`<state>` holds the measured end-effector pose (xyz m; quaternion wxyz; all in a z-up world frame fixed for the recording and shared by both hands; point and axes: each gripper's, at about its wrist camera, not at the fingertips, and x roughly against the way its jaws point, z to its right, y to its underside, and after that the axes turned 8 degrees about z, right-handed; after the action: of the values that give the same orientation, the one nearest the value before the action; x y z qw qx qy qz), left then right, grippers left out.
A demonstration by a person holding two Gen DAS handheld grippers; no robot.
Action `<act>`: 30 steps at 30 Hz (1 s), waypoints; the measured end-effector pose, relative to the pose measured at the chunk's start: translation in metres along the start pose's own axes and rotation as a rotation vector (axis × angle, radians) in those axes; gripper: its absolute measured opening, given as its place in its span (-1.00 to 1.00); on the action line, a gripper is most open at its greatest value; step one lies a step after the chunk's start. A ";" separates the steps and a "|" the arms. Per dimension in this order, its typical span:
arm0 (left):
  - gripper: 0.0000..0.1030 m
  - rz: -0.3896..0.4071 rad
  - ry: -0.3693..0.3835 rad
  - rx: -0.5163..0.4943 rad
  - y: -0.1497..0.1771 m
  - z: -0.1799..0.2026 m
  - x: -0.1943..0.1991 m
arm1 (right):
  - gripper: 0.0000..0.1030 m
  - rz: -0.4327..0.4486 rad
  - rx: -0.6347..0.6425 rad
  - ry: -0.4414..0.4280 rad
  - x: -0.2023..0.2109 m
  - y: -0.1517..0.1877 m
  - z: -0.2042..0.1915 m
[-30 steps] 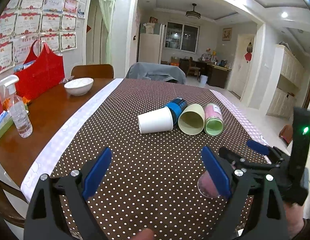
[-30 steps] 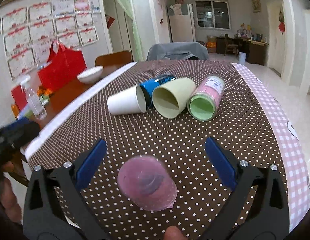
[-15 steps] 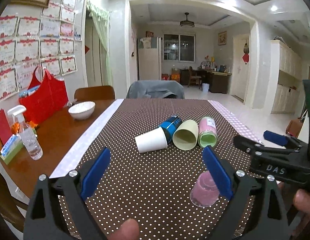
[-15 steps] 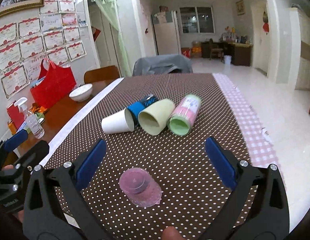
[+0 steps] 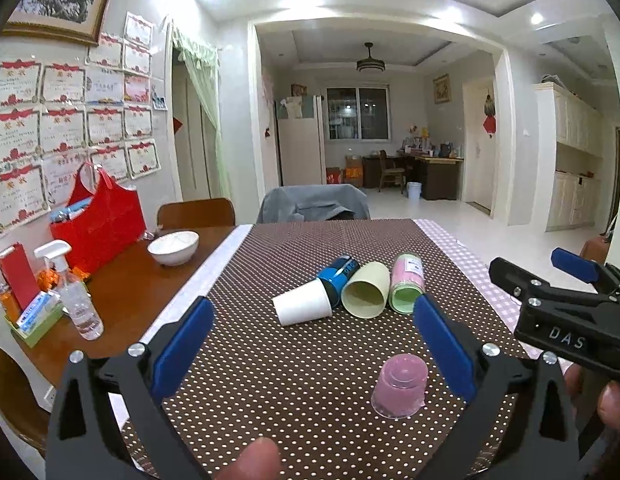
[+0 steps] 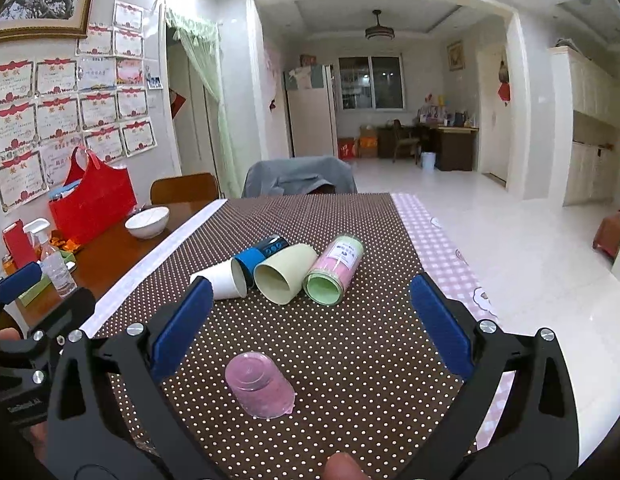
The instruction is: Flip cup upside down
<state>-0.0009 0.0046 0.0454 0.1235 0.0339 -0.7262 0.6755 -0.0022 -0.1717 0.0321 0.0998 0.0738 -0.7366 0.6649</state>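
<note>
A small pink translucent cup (image 5: 400, 385) stands upside down on the brown dotted tablecloth (image 5: 310, 380); it also shows in the right wrist view (image 6: 260, 385). My left gripper (image 5: 310, 344) is open and empty, held back from the cup, which sits near its right finger. My right gripper (image 6: 308, 326) is open and empty above and behind the cup. Beyond it, four cups lie on their sides: white (image 5: 304, 307), blue (image 5: 338, 274), cream (image 5: 366, 290), pink-and-green (image 5: 406, 284).
A white bowl (image 5: 173, 242), a spray bottle (image 5: 74, 300) and a red bag (image 5: 98, 220) stand on the bare wooden table at left. Chairs stand at the far end. The table's right edge drops to the floor.
Both grippers have drawn back and risen from the pink cup, which stays upside down on the cloth. More of the room shows now.
</note>
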 end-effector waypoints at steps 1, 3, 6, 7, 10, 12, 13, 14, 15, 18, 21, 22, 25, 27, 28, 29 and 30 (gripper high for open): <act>0.92 0.008 -0.004 0.000 -0.002 -0.001 0.003 | 0.89 0.003 0.005 0.001 0.001 0.000 -0.001; 0.92 0.018 -0.009 0.002 -0.004 -0.003 0.008 | 0.89 0.010 0.018 0.004 0.003 0.001 -0.005; 0.93 0.032 -0.014 0.001 -0.008 -0.004 0.013 | 0.89 0.015 0.024 0.002 0.006 0.001 -0.008; 0.93 0.035 -0.015 0.002 -0.009 -0.004 0.014 | 0.89 0.020 0.028 0.004 0.008 0.001 -0.009; 0.93 0.034 -0.023 0.001 -0.010 -0.004 0.013 | 0.89 0.031 0.037 0.009 0.010 0.000 -0.012; 0.93 0.030 -0.031 0.000 -0.009 -0.004 0.013 | 0.89 0.031 0.038 0.009 0.011 -0.001 -0.012; 0.93 0.030 -0.031 0.002 -0.010 -0.004 0.012 | 0.89 0.032 0.038 0.011 0.011 -0.001 -0.012; 0.93 0.028 -0.031 0.004 -0.009 -0.004 0.012 | 0.89 0.033 0.038 0.014 0.011 -0.001 -0.012; 0.93 0.025 -0.033 0.005 -0.009 -0.004 0.012 | 0.89 0.034 0.039 0.018 0.011 -0.001 -0.012; 0.93 0.019 -0.042 0.008 -0.009 -0.004 0.010 | 0.89 0.039 0.039 0.020 0.012 -0.001 -0.012; 0.93 0.015 -0.045 0.024 -0.009 -0.006 0.009 | 0.89 0.040 0.040 0.025 0.012 0.000 -0.010; 0.93 0.015 -0.046 0.027 -0.009 -0.007 0.009 | 0.89 0.037 0.039 0.024 0.012 0.000 -0.010; 0.93 0.016 -0.050 0.033 -0.009 -0.008 0.009 | 0.89 0.038 0.039 0.028 0.011 -0.001 -0.009; 0.93 0.020 -0.055 0.028 -0.010 -0.007 0.010 | 0.89 0.038 0.039 0.026 0.012 -0.001 -0.008; 0.93 0.026 -0.058 0.024 -0.010 -0.007 0.010 | 0.89 0.039 0.040 0.027 0.011 -0.001 -0.008; 0.93 0.035 -0.061 0.018 -0.010 -0.006 0.011 | 0.89 0.040 0.041 0.028 0.012 -0.001 -0.008; 0.93 0.039 -0.064 0.014 -0.010 -0.006 0.012 | 0.89 0.038 0.041 0.028 0.011 0.000 -0.008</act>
<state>-0.0092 0.0112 0.0583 0.0868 0.0424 -0.7255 0.6814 -0.0125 -0.1632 0.0359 0.0960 0.0528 -0.7226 0.6825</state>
